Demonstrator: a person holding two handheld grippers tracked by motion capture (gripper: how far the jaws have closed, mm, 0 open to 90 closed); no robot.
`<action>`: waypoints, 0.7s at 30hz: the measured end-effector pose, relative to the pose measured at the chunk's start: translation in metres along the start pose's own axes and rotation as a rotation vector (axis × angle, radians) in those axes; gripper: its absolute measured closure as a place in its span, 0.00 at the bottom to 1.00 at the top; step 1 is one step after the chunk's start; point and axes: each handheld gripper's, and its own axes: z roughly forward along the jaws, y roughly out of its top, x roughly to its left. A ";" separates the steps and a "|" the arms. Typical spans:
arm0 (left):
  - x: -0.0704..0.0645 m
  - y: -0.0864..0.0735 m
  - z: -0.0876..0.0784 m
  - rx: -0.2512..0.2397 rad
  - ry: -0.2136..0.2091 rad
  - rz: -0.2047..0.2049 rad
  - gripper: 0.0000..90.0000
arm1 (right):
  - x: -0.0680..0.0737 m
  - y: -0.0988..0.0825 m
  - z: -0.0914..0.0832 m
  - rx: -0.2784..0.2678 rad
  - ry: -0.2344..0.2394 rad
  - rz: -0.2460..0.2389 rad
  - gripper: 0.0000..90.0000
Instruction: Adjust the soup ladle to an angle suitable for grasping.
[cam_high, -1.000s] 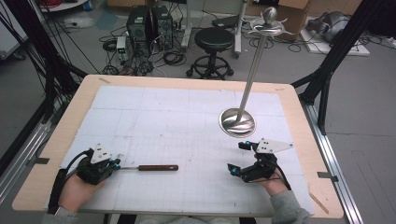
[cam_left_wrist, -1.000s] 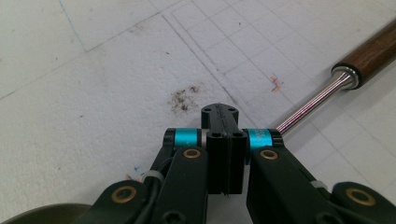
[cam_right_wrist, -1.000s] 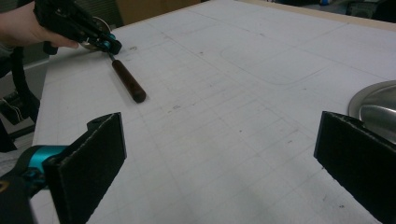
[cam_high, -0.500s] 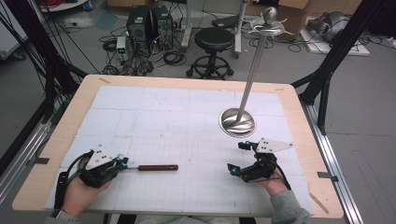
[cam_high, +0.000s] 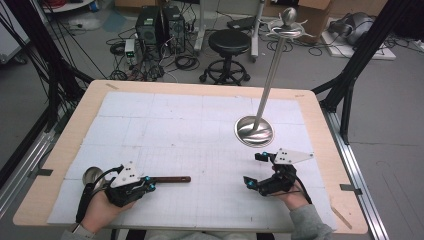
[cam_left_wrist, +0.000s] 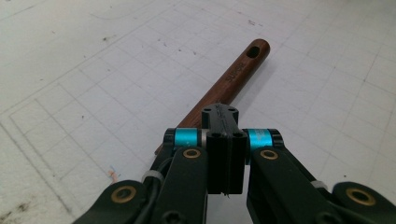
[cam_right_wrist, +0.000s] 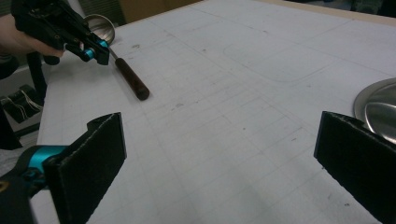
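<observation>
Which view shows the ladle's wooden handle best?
The left gripper view: the wooden handle runs large and sharp ahead of the shut left hand-held gripper, its hanging hole and printing visible. The high view shows it small; the right gripper view shows it far off, beside the ladle's bowl.

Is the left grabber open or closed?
Closed. The left gripper's two black jaws press flat together above the ladle's wooden handle.
</observation>
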 end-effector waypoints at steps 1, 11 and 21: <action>0.000 0.000 0.002 0.007 -0.003 0.005 1.00 | 0.000 0.000 0.000 0.000 0.000 0.000 0.01; 0.003 0.000 0.019 0.059 0.004 0.044 1.00 | 0.000 -0.001 0.000 0.012 0.019 0.003 0.01; 0.008 0.004 0.029 0.060 0.065 0.063 0.99 | 0.000 -0.001 0.001 0.017 0.018 0.006 0.01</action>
